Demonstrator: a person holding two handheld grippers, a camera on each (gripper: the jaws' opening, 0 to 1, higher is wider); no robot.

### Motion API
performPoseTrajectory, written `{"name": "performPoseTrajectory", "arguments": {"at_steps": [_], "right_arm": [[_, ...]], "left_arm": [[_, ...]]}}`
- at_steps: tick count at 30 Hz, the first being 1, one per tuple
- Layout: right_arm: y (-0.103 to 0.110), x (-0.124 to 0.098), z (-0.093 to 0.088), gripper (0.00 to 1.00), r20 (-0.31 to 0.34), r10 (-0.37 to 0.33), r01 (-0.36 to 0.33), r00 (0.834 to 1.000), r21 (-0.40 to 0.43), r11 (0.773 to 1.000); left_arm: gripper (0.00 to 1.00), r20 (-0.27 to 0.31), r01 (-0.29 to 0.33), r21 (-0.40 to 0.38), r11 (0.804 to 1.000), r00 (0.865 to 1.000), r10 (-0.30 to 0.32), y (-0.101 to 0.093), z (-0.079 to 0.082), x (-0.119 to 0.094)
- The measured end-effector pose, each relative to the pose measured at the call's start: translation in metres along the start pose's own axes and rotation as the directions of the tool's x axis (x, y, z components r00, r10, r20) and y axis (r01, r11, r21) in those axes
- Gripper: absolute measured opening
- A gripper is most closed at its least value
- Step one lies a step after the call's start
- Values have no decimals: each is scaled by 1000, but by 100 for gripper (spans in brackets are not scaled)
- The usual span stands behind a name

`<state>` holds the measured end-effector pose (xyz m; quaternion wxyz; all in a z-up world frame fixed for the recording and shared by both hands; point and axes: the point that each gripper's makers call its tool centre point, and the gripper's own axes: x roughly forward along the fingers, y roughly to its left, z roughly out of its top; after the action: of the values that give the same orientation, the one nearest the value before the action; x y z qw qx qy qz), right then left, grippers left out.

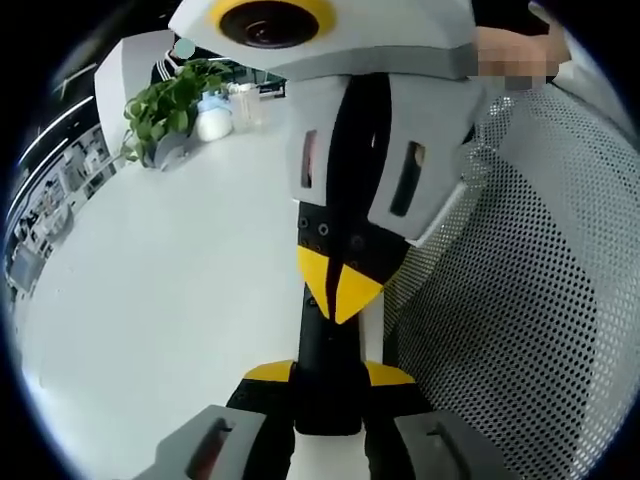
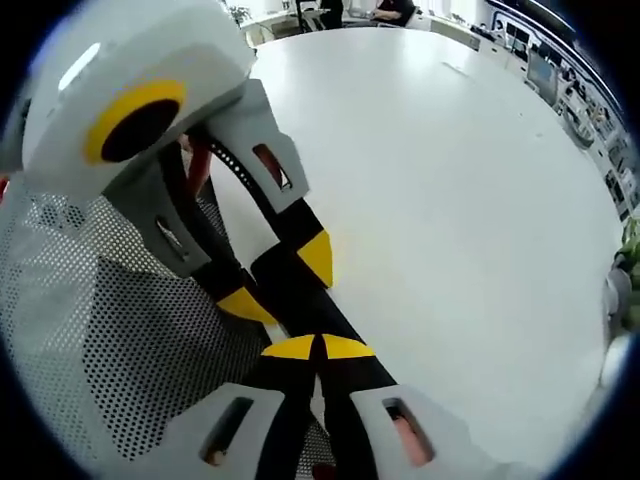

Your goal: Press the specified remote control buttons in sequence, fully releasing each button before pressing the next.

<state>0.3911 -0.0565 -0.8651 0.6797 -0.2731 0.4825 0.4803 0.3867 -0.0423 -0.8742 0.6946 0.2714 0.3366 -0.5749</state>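
So both grippers, left gripper (image 1: pixel 327 378) and right gripper (image 2: pixel 318 347), are sitting closed, tip to tip, holding nothing over one white table (image 1: pixel 170 290); one potted plant (image 1: pixel 168 112) is sitting far off. No remote spotted.

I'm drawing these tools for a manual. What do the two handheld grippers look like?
In the left gripper view, the right gripper has a pale grey moulded body with slotted side plates, black jaws and pointed yellow fingertip caps. In the right gripper view, the left gripper looks the same, grey shell, black jaws, yellow tips. Each view's own jaws match.
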Motion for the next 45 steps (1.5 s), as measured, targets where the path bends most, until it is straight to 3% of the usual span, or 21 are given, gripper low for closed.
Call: {"name": "performPoseTrajectory", "arguments": {"at_steps": [45], "right_arm": [[-1, 0, -2, 0, 2, -11, 11, 1000, -48, 999]], "left_arm": [[25, 12, 10, 9, 1000, 1000, -10, -1, 1, 1]]}}
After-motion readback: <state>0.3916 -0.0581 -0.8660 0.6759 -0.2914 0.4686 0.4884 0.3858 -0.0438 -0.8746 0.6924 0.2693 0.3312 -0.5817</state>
